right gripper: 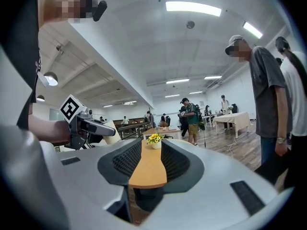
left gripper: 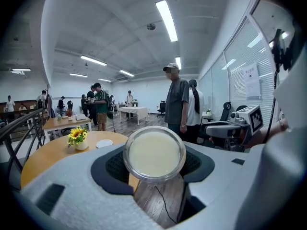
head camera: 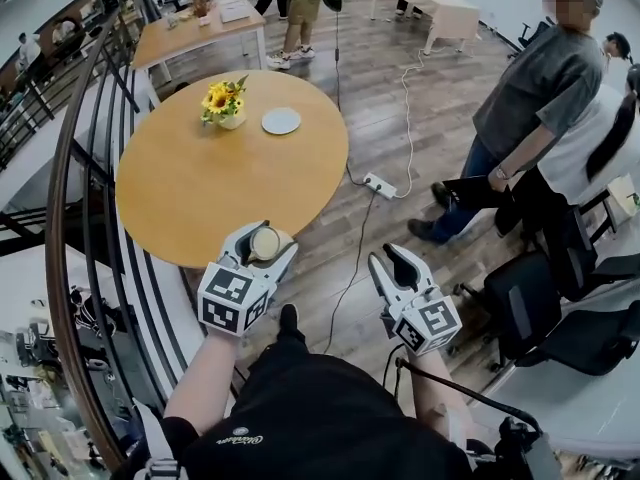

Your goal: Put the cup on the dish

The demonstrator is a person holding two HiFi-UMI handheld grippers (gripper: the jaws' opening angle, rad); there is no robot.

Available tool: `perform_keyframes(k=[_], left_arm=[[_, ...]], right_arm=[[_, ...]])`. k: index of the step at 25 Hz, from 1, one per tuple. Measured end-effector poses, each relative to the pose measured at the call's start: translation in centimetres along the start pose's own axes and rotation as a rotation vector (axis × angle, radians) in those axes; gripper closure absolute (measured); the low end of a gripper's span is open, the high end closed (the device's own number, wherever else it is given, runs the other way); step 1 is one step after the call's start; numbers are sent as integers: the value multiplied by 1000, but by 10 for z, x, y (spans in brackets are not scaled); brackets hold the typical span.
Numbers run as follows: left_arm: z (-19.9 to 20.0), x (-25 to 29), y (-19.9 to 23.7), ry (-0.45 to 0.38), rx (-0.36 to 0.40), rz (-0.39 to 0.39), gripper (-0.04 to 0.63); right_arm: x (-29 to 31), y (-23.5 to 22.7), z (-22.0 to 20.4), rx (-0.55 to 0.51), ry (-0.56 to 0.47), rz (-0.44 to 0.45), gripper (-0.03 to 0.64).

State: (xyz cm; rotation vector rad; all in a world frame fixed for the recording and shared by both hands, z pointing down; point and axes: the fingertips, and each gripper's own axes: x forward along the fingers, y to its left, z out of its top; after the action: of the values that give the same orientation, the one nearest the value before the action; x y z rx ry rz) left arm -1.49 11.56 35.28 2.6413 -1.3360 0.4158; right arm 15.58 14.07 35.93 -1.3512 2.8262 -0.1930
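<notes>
Presently the round cup [left gripper: 154,153], clear glossy rim over a matte cream base, is clamped between the dark ribbed pads of the left gripper [head camera: 262,240], held above the near edge of the smooth round tan wooden table [head camera: 190,188]. The flat white round dish [head camera: 281,120] lies across the table beside a pot of yellow sunflowers [head camera: 224,101], well apart from the cup; the right gripper [head camera: 392,261] has jaws apart, empty

The cup [head camera: 265,242] sits between the left gripper's [head camera: 268,241] jaws, over the desk's [head camera: 190,193] near edge. At the far side lies the dish [head camera: 281,120], just right of the flowers [head camera: 226,102]. The right gripper [head camera: 392,261] hangs over the floor [head camera: 400,118], right of the desk. A railing [head camera: 85,178] runs along its left.
</notes>
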Motion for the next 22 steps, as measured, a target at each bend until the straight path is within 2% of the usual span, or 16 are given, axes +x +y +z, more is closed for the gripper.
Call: perform_keyframes(k=[12,18,22], left_arm=[[21,75,145,27,-40,-61,339],[31,105,201,26,-42,-105,339],[30,120,222,34,-51,-125,339]], right_arm=[[168,-24,12,-6,67,-29,489],[231,-38,21,-23,79,-74,489],[250,-44,23,-25,92,-99,489]])
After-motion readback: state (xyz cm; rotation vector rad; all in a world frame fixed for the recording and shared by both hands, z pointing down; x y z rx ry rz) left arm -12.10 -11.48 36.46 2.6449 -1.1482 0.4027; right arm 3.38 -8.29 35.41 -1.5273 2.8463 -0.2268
